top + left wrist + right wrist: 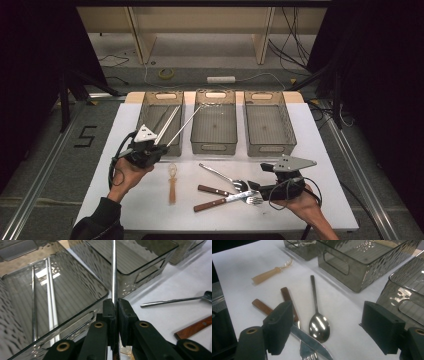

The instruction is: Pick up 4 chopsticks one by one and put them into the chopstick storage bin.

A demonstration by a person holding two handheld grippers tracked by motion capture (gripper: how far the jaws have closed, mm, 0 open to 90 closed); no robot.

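Observation:
My left gripper (115, 302) is shut on a long thin metal utensil (114, 277). In the high view that gripper (162, 146) is at the front of the left bin (162, 93), and the utensil (185, 125) slants up right toward the middle bin (215, 147). My right gripper (329, 327) stands open over a metal spoon (319, 326), its pads wide apart and touching nothing. Beside the spoon lie a wooden-handled knife (262, 306) and a wooden-handled fork (287, 297). In the high view the right gripper (257, 179) is just right of this cutlery pile.
Thin metal rods (50, 290) lie in the left bin. A third bin (270, 147) stands at the right. An amber plastic utensil (172, 182) lies on the white tabletop (115, 190) between my hands. Cables and a power strip (221, 79) lie on the floor behind the table.

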